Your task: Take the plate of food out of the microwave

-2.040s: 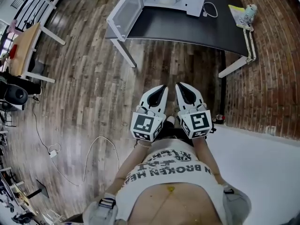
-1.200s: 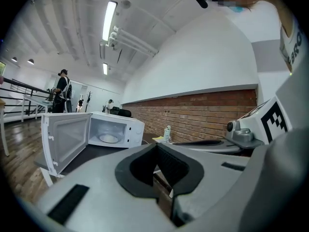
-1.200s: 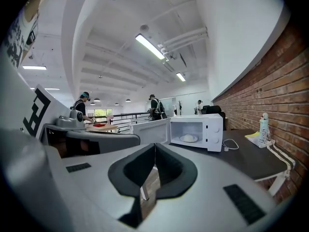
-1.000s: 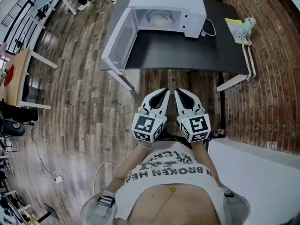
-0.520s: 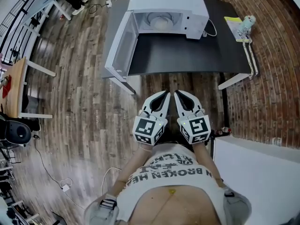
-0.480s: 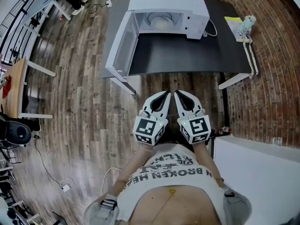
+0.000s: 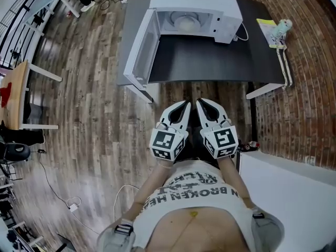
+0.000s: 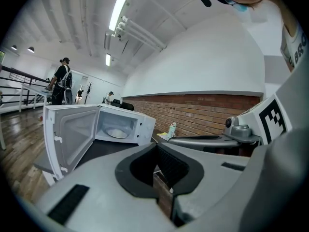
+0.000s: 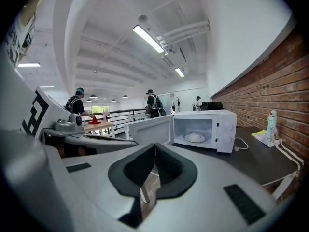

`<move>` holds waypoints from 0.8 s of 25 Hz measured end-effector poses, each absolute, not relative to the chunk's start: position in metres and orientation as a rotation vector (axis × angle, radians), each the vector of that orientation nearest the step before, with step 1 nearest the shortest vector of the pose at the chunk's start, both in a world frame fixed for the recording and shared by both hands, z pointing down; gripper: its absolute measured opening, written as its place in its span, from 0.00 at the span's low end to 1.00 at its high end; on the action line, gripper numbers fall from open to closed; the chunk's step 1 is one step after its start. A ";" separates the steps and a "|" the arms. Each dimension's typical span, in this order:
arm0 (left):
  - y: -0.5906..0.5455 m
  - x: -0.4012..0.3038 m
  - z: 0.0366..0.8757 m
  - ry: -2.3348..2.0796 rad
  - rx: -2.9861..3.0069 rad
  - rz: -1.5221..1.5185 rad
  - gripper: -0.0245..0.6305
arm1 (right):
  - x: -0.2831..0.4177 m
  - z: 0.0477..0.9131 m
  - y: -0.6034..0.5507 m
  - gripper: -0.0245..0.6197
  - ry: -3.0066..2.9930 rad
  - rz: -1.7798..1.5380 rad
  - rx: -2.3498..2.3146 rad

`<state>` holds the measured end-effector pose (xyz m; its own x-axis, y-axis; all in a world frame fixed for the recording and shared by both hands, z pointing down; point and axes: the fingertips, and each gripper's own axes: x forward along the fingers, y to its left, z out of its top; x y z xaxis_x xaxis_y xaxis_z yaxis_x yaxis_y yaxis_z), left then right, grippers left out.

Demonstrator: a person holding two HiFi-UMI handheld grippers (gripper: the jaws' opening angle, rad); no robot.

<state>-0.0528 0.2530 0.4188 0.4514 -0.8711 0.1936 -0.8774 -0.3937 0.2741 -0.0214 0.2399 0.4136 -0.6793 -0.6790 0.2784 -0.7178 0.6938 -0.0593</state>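
Note:
A white microwave (image 7: 197, 7) stands on a dark table (image 7: 210, 62), its door (image 7: 142, 49) swung open to the left. Inside sits a white plate of food (image 7: 185, 21), also seen in the left gripper view as a plate (image 8: 116, 132) and in the right gripper view as a plate (image 9: 195, 137). Both grippers are held close to the person's body, well short of the table. The left gripper (image 7: 184, 105) is shut and empty. The right gripper (image 7: 200, 103) is shut and empty too.
A white cable (image 7: 242, 34) runs from the microwave's right side. A small bottle and a yellow paper (image 7: 275, 28) lie at the table's right end. A brick wall (image 7: 310, 77) runs on the right. A wooden table (image 7: 13, 96) stands far left. People stand in the background.
The person has walked closer: the microwave and table appear larger and nearer in the head view. Both grippers stay shut, held together in front of the body.

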 end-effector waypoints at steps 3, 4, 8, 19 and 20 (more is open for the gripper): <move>0.241 -0.060 0.420 -1.502 2.357 0.024 0.05 | -0.030 0.413 0.227 0.05 -2.682 0.239 1.095; 0.236 -0.062 0.420 -1.506 2.355 0.023 0.05 | -0.033 0.413 0.222 0.05 -2.686 0.241 1.088; 0.212 -0.070 0.419 -1.522 2.345 0.024 0.05 | -0.045 0.415 0.198 0.05 -2.700 0.261 1.053; 0.121 -0.080 0.418 -1.549 2.330 0.046 0.05 | -0.055 0.411 0.105 0.05 -2.712 0.261 1.025; 0.113 -0.080 0.418 -1.553 2.331 0.052 0.05 | -0.054 0.410 0.096 0.05 -2.714 0.262 1.024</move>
<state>-0.0798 0.1131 0.4181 0.4025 -0.8898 0.2152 -0.9022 -0.3457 0.2580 -0.0543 0.0964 0.4104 -0.7297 -0.6263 0.2743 -0.6671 0.7400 -0.0852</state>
